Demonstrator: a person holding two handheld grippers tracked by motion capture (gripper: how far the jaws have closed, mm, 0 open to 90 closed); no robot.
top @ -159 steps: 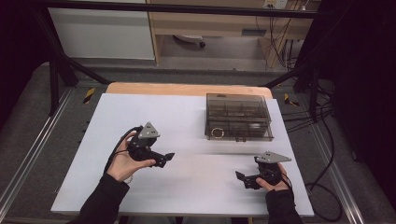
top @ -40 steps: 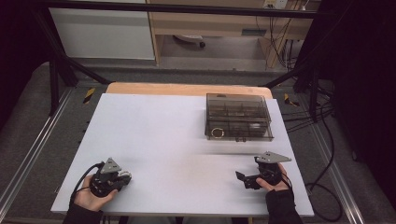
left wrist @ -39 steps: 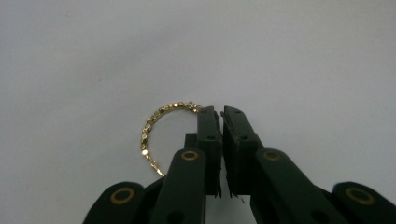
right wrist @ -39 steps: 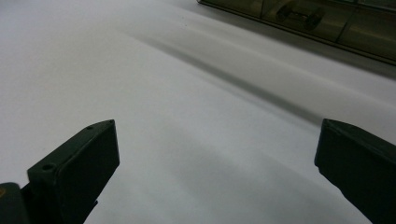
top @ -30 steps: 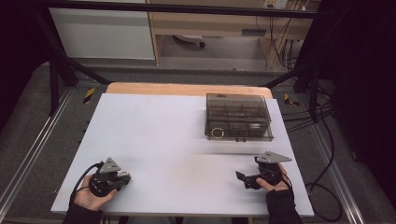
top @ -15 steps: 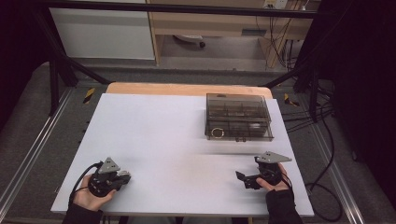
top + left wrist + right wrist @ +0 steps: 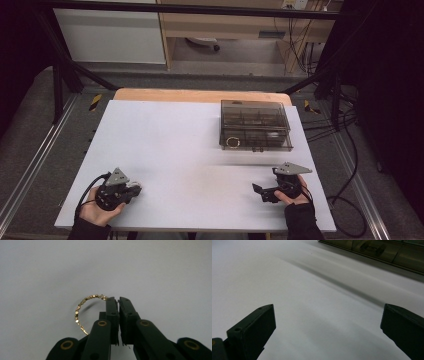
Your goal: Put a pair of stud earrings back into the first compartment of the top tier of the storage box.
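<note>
At the near left corner of the desk (image 7: 200, 150), the left claw (image 7: 118, 300) was seen pressed together on a thin gold beaded ring (image 7: 82, 307), pinched at one point of its band with the rest of the loop standing free beside the jaws, just over the white surface. The step in hand was judged to be carrying the ring, already lifted. Near the near right corner, the right claw (image 7: 262, 192) was held spread wide with nothing between its jaws. Toward the far right edge a smoked compartment box (image 7: 255, 125) was set. The next move would call for a steady grip and careful aim if the ring is meant for the box.
</note>
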